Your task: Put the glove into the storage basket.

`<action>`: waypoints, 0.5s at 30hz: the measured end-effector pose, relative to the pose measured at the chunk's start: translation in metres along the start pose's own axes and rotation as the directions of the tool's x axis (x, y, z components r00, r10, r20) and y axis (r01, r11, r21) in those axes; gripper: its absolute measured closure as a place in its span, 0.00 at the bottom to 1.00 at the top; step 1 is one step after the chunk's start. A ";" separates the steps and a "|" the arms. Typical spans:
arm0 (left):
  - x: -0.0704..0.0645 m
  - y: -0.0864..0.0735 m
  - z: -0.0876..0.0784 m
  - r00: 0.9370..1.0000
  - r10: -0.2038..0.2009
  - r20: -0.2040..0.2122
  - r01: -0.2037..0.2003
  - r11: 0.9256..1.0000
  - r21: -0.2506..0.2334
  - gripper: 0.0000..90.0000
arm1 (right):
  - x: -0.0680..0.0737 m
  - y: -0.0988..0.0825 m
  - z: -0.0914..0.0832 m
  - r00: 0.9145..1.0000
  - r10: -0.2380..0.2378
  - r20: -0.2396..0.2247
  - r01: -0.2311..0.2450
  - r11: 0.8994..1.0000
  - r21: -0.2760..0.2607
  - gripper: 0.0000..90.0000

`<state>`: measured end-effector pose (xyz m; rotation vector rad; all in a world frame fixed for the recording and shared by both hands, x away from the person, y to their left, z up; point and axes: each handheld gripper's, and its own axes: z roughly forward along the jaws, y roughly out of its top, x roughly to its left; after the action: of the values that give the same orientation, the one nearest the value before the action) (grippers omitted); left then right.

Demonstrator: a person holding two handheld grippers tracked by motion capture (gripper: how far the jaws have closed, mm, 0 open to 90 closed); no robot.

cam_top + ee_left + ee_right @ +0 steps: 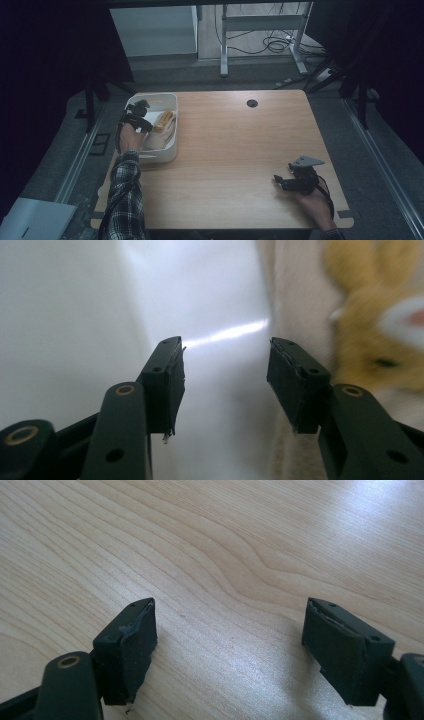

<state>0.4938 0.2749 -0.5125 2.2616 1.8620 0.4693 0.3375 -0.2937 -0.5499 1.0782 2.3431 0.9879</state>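
Inside the white bin (170, 150) at the table's (235, 150) left edge, the left gripper (225, 377) hung open and empty beside a yellow plush toy (380, 335); the right gripper (227, 650) rested open on bare wood.

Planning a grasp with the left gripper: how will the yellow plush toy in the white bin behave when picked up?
The yellow plush toy looks furry and stuffed, so probably soft, light and squashy under the fingers. It lies slumped in the white bin, so it will likely sag and is unlikely to slip.
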 end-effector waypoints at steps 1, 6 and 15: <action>-0.001 0.000 0.003 1.000 0.004 0.014 -0.004 1.000 0.013 0.54 | 0.000 0.000 0.000 1.000 0.000 0.000 0.000 1.000 0.000 0.25; -0.008 0.000 0.004 0.994 0.022 0.108 -0.025 0.999 0.028 0.54 | 0.000 0.000 0.000 1.000 0.000 0.000 0.000 1.000 0.000 0.25; -0.001 -0.003 -0.004 0.995 -0.018 0.097 0.025 0.997 -0.067 0.34 | 0.000 0.000 0.000 1.000 -0.001 0.000 0.001 1.000 0.000 0.25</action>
<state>0.4894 0.2739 -0.5104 2.1780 1.7944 0.4069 0.3375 -0.2937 -0.5499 1.0773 2.3430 0.9877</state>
